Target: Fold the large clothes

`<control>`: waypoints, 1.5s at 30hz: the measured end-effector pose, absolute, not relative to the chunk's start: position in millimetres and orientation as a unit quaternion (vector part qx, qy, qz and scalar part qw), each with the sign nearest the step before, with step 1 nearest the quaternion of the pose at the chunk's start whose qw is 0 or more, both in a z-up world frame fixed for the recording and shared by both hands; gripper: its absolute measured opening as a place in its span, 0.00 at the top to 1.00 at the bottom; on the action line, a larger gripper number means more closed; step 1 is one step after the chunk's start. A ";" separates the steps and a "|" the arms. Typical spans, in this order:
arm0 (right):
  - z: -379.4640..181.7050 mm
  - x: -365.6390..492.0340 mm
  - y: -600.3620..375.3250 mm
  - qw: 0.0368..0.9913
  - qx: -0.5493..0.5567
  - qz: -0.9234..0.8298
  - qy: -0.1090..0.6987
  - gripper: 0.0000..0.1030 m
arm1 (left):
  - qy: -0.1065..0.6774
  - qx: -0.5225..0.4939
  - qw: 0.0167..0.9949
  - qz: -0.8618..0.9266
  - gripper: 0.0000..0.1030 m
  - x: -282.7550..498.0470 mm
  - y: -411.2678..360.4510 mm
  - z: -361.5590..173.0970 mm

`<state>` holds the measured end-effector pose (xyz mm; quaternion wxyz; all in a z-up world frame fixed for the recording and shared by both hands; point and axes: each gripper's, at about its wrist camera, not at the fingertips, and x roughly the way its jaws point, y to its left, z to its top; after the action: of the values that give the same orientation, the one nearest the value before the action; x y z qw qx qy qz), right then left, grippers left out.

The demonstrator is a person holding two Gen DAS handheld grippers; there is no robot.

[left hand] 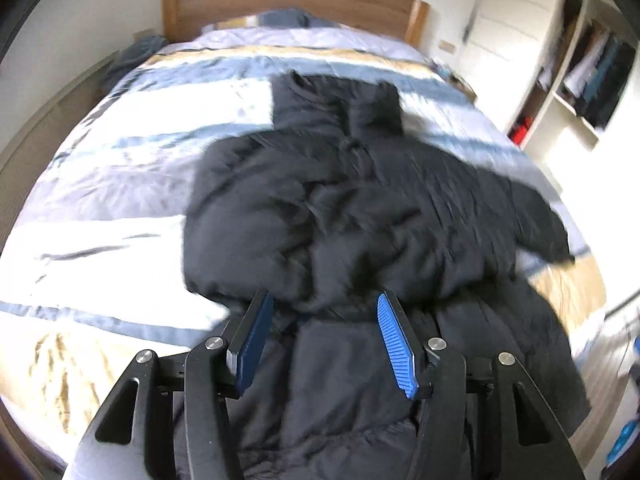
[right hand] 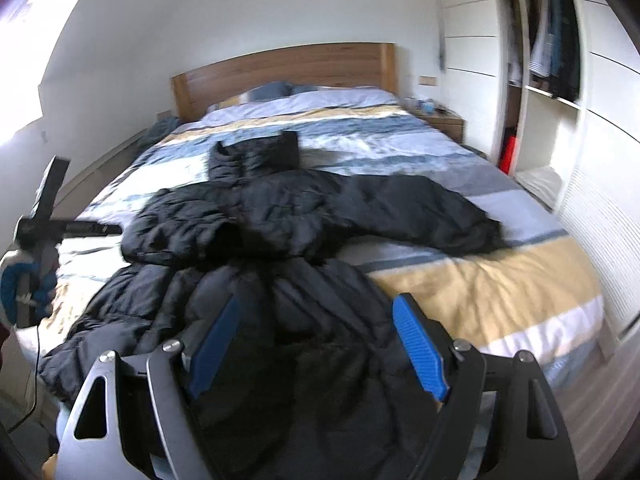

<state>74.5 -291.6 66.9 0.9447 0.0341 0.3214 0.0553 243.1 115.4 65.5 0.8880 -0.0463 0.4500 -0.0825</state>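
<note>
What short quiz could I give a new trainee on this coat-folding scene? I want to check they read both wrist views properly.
1. True or false: the left gripper is shut on the black coat.
2. Which sleeve stretches out flat: A) toward the wardrobe B) toward the headboard?
3. Fill in: the coat lies on a striped ___.

Key: 1 false, both grippers, including the right gripper, are open. 2 A. 3 duvet.
</note>
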 end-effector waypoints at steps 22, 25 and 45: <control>13.9 307.3 -85.8 0.901 -0.052 0.203 0.380 0.24 | 0.453 -0.090 0.886 -0.035 0.40 351.6 186.5 -5.3; -9.1 331.6 -82.5 0.894 -0.045 0.200 0.397 0.24 | 0.463 -0.096 0.881 -0.030 0.34 363.5 184.7 -21.5; -61.0 323.5 -151.4 0.880 -0.012 0.160 0.447 0.24 | 0.480 -0.027 0.877 0.004 0.24 337.8 141.3 -42.9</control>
<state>323.5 -151.4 -61.0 0.8799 -0.0120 0.4474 0.1596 337.8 141.3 -42.9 0.8769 -0.0265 0.4800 0.0036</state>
